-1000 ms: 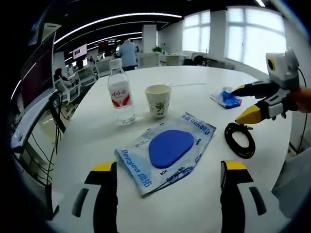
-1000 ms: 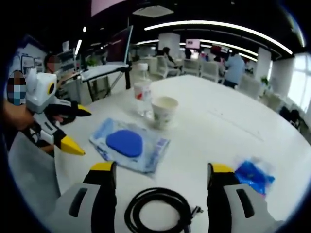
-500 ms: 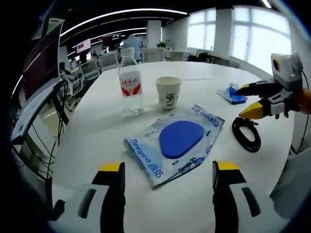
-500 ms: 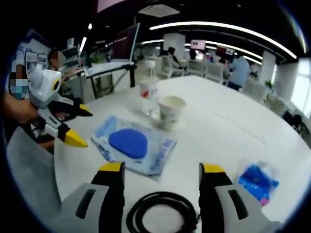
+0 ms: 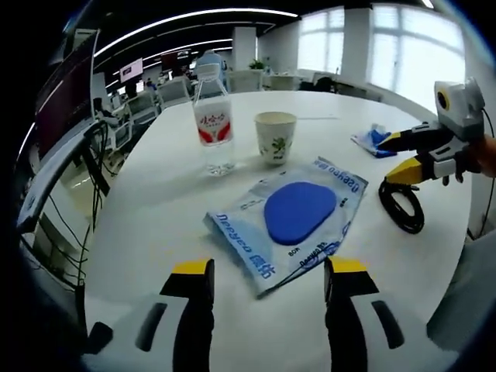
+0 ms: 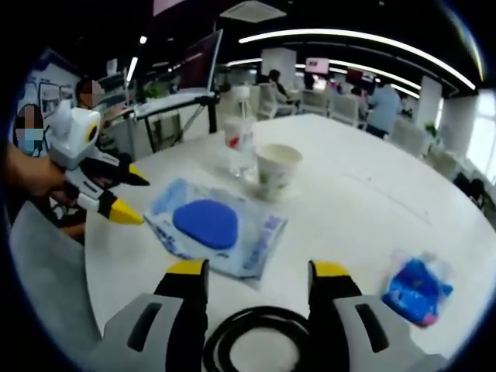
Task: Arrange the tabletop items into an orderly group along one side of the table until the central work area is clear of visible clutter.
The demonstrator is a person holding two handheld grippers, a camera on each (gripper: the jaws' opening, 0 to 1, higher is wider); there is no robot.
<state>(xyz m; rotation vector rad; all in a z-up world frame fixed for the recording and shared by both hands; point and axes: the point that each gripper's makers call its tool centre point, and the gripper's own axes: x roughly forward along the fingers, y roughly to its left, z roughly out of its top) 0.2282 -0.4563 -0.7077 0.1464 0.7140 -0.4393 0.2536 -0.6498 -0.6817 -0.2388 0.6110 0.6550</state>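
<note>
The white round surface (image 5: 155,201) carries everything loose near its middle. Largest is the flat blue packet (image 5: 291,221), its long axis slanting away from the left gripper (image 5: 267,279), whose jaws stand open and empty just short of the packet's near corner. Behind it stand the water bottle (image 5: 215,128) and the paper cup (image 5: 276,138), close together. The black cable coil (image 6: 252,337) lies between the open, empty jaws of the right gripper (image 6: 256,275), plainly the nearer tool for it. The small blue wrapper (image 6: 418,283) shows clearly in the right gripper view, well apart from the rest.
</note>
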